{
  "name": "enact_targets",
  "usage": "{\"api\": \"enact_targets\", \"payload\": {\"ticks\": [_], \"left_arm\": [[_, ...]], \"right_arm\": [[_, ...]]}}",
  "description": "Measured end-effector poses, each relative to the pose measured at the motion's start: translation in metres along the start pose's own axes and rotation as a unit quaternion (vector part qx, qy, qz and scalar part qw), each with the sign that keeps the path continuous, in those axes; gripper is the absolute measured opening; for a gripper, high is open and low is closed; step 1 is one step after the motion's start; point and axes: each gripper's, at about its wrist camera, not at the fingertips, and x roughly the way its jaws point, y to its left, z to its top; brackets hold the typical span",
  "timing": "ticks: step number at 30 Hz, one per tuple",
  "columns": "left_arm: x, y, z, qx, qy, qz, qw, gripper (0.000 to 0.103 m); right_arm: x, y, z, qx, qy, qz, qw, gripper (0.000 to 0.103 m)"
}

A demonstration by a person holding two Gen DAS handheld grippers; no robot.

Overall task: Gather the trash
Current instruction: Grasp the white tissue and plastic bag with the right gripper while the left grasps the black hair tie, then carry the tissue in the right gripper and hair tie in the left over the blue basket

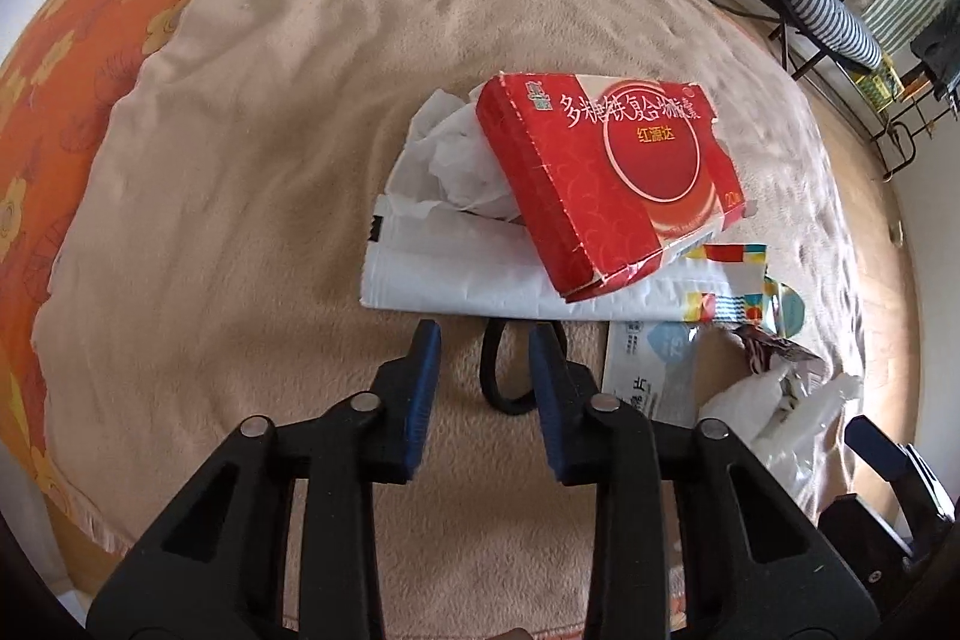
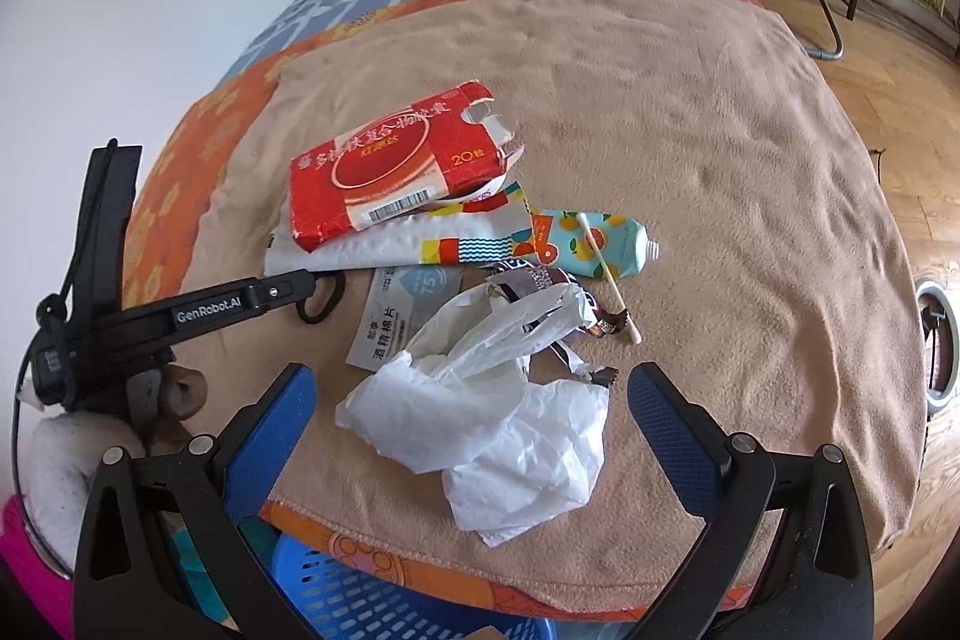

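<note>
Your left tongs (image 1: 486,334) (narrowly parted, holding nothing) straddled the black hair tie (image 1: 501,388) just below the red box (image 1: 606,184); your right tongs (image 2: 471,388) gaped over the white bag (image 2: 480,400) near the bed (image 2: 750,160) edge.

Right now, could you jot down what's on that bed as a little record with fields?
surface: tan blanket over an orange flowered sheet
top of pile: torn red box, resting on a white padded envelope
beside it: fruit-print tube, cotton swab
nearest: crumpled white plastic bag
left tool: jaws narrowed around a black hair tie
right tool: open, above the bag
below bed edge: blue basket
</note>
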Motion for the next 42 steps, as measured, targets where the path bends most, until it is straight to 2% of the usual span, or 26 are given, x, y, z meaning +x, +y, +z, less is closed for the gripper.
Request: {"api": "enact_targets", "payload": {"ticks": [1, 6, 8, 12, 15, 20, 21, 25, 30, 42], "left_arm": [[0.002, 0.0, 0.0, 0.0, 0.003, 0.001, 1.0, 0.02], [0.009, -0.003, -0.001, 0.007, -0.003, 0.008, 0.9999, 0.019], [0.01, -0.005, -0.001, 0.015, -0.007, 0.01, 0.9998, 0.011], [0.01, -0.001, 0.001, 0.009, -0.011, -0.007, 0.9999, 0.005], [0.008, 0.005, 0.003, 0.0, -0.012, -0.021, 0.9997, 0.004], [-0.001, 0.006, 0.003, 0.002, -0.025, -0.034, 0.9991, 0.003], [-0.004, 0.007, 0.003, 0.002, -0.027, -0.037, 0.999, 0.003], [-0.01, 0.007, 0.0, 0.002, -0.03, -0.043, 0.9986, 0.003], [-0.021, 0.012, -0.004, 0.004, -0.035, -0.051, 0.9981, 0.003], [-0.056, 0.009, -0.026, 0.04, -0.05, -0.071, 0.9954, 0.003]], "right_arm": [[0.002, -0.002, 0.001, 0.005, 0.002, 0.003, 1.0, 0.101], [0.012, -0.006, 0.004, 0.028, 0.015, 0.007, 0.999, 0.1], [0.015, -0.004, 0.004, 0.024, 0.017, -0.001, 1.0, 0.099], [0.023, 0.002, 0.003, 0.011, 0.027, -0.013, 0.999, 0.09], [0.028, 0.002, 0.0, 0.005, 0.036, -0.019, 0.999, 0.087], [0.029, 0.002, -0.003, 0.003, 0.043, -0.004, 0.999, 0.065], [0.028, 0.003, -0.004, 0.004, 0.043, 0.002, 0.999, 0.057], [0.021, 0.003, -0.006, 0.009, 0.038, 0.006, 0.999, 0.051], [0.01, 0.0, -0.01, 0.016, 0.036, 0.03, 0.999, 0.048], [-0.03, -0.002, -0.02, 0.008, 0.003, 0.057, 0.998, 0.047]]}}
